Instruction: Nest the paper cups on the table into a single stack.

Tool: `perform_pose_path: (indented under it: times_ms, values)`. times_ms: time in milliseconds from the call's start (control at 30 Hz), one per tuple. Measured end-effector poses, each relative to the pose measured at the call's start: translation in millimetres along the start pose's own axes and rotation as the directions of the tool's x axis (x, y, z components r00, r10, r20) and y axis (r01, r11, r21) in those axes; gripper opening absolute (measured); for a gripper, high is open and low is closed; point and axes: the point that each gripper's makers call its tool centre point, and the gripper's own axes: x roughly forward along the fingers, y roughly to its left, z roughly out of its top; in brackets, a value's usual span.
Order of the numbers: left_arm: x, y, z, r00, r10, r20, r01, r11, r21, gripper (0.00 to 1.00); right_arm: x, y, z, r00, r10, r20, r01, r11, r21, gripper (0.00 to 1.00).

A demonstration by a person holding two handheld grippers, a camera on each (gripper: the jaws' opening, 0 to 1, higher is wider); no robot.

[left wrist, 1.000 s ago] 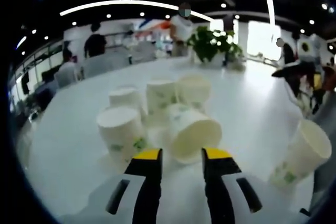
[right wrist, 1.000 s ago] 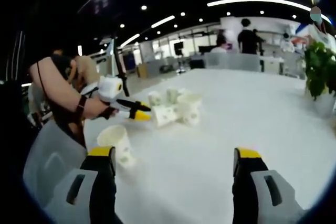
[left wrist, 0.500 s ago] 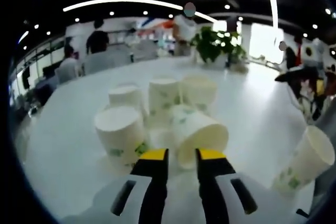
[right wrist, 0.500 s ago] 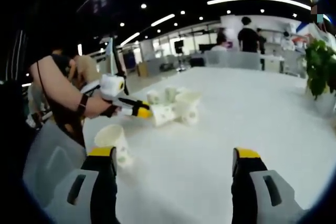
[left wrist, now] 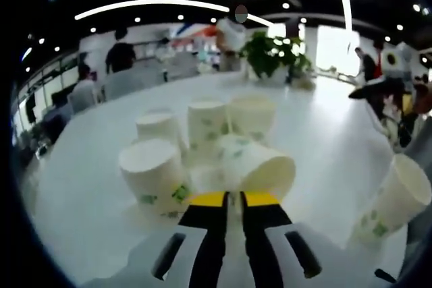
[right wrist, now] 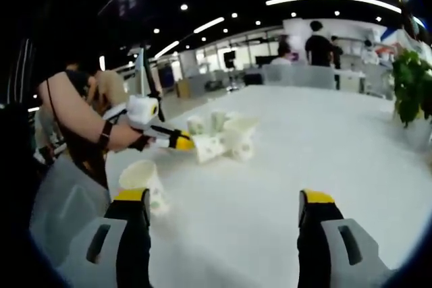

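Now, left gripper view:
- Left gripper [left wrist: 232, 199]: jaws nearly together, yellow tips pinching the near rim of the tipped cup [left wrist: 260, 166]; I judge it clenched on that rim.
- Tipped cup: lies on its side on the table [left wrist: 88, 193], mouth toward the claw, base pointing away into the cluster; long axis runs roughly along the jaws.
- Key relation: the upside-down cup [left wrist: 154, 177] stands just left of the tips, touching or nearly touching the tipped cup; which, I cannot tell.
- Behind: 3 more cups [left wrist: 206, 123] stand close together, their bases hidden by the nearer cups.
- Far right: a lone cup [left wrist: 391, 200] leans near the frame edge, well apart from the cluster.
- Unclear: how deep the tips sit on the rim; 1 jaw may be inside the mouth, hidden by the tips.

Right gripper view:
- Right gripper [right wrist: 223, 204]: jaws spread wide, nothing between them, released above bare table.
- Lone cup [right wrist: 143, 181]: upright, mouth up, just beside the left jaw tip; the right claw is the nearer one to it.
- Left claw and cluster: seen further off, tips at the cup group; small and blurred, so the grip cannot be read here.
- Cut off: the lone cup's lower part sits behind the jaw tip.
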Motion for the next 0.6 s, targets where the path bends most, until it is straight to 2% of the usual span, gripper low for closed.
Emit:
perform_pose_path:
  times_ms: [333,600]
  values:
    - [-2.3,-0.5,8.4,1.0,-0.007,0.028,0.007,1.0,0.012,0.01,-0.1,-0.8,2.9,1.0,-0.001,0.006,0.001,1.0,0.002,0.89]
    - [-6.5,-0.9,10.8,1.0,-0.008,0.027,0.008,1.0,0.017,0.0,-1.8,-0.6,5.1,1.0,-0.001,0.009,0.001,1.0,-0.003,0.89]
